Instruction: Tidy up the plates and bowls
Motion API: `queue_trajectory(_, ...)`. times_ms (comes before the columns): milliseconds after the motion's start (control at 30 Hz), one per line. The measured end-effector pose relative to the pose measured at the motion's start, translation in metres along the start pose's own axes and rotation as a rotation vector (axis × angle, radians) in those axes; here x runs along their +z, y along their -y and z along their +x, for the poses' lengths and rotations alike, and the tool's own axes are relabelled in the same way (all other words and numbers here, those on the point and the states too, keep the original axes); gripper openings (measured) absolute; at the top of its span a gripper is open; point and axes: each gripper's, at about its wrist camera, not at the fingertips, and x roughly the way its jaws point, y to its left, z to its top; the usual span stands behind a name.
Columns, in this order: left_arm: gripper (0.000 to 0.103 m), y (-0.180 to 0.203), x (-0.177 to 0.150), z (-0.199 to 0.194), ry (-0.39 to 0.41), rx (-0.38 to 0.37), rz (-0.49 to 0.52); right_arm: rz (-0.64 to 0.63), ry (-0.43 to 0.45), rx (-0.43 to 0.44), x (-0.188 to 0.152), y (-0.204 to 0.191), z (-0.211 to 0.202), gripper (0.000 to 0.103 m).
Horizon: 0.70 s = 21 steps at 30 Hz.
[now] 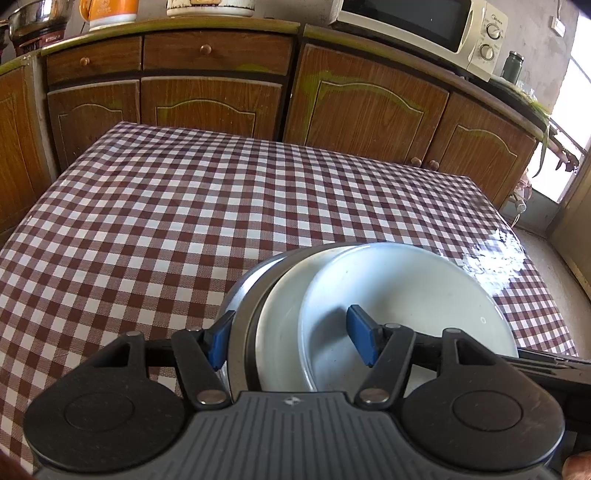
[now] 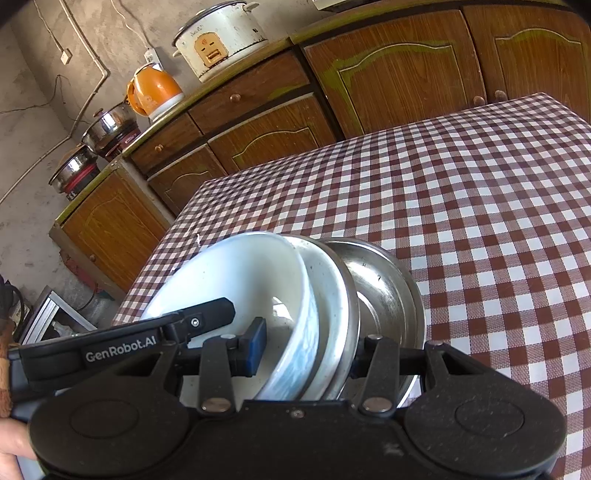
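Observation:
A nested stack fills the near middle of both views: a white bowl sits in a pale dish, which sits in a steel bowl. The stack tilts, rims offset, over the checked table. My left gripper straddles one side of the rims, one pad outside the steel bowl and one inside the white bowl. My right gripper straddles the opposite side, its outer pad hidden behind the steel. Each gripper's arm shows in the other's view: the left gripper and the right gripper.
Wooden cabinets run behind the table. On the counter stand a microwave, a rice cooker, an orange kettle and steel pots. The table edge drops to the floor at the right. A hand holds the right gripper.

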Motion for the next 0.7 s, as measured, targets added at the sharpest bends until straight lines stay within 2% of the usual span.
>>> queue_trajectory(100, 0.064, -0.001, -0.001, 0.004, -0.006, -0.001, 0.005, -0.002, -0.008, -0.007, 0.002, 0.001, 0.007, 0.052)
queue_trajectory(200, 0.057, 0.01, -0.002, 0.012, -0.008, 0.043, 0.085, -0.057, -0.003, -0.043, 0.002, -0.002, 0.012, 0.052)
queue_trajectory(233, 0.06, 0.007, -0.001, 0.014, -0.005, 0.03, 0.055, -0.081, 0.001, -0.065, 0.002, -0.005, 0.014, 0.052)
queue_trajectory(300, 0.062, 0.0, 0.0, 0.021, -0.012, -0.007, 0.0, -0.015, 0.004, -0.066, 0.004, 0.002, 0.018, 0.052)
queue_trajectory(433, 0.061, -0.001, 0.003, 0.031, -0.015, -0.013, 0.004, -0.006, -0.002, -0.068, 0.007, 0.009, 0.028, 0.052)
queue_trajectory(600, 0.061, -0.003, 0.006, 0.032, -0.016, -0.01, 0.006, -0.09, 0.004, -0.083, 0.011, 0.007, 0.035, 0.051)
queue_trajectory(700, 0.059, -0.001, 0.005, 0.027, -0.007, 0.015, 0.029, -0.109, 0.014, -0.111, 0.015, 0.008, 0.036, 0.054)
